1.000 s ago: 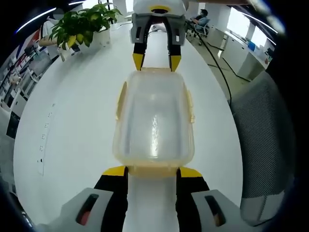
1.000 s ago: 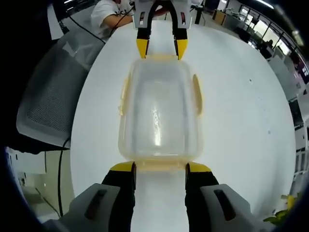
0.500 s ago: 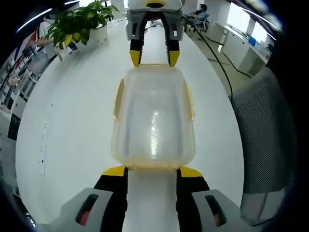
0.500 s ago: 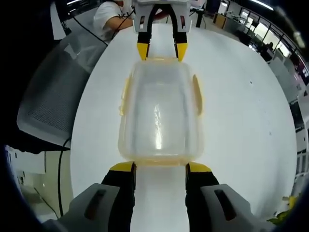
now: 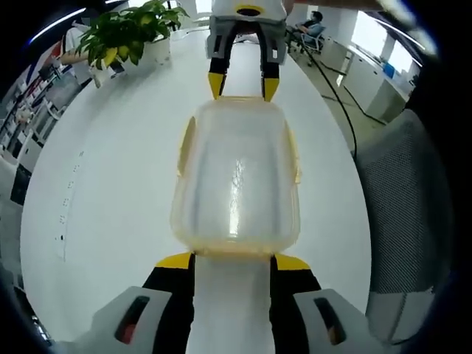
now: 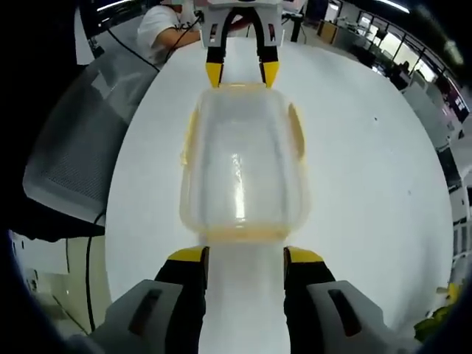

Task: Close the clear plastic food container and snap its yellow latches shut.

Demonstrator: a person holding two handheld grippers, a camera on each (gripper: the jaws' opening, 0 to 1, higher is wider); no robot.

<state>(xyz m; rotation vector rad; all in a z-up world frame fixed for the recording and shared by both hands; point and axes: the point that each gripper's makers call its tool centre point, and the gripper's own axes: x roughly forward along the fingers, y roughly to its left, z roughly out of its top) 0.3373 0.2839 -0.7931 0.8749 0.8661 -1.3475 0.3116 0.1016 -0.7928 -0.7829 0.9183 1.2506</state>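
A clear plastic food container lies lengthwise on the white table with its lid on. Yellow latches stick out along its long sides. My left gripper stands open, its yellow-tipped jaws on either side of the container's near end. At the far end, my right gripper faces it, also open. In the right gripper view the container runs from my right gripper up to my left gripper. A side latch flares outward.
A potted plant stands at the table's far left. A grey mesh chair sits beside the table's edge, the chair being at the left in the right gripper view. A seated person is behind it. A cable runs across the floor.
Both views have shifted a little with the hands. In the right gripper view the container's near end now sits slightly farther from my jaws. Both grippers stay open at the ends.
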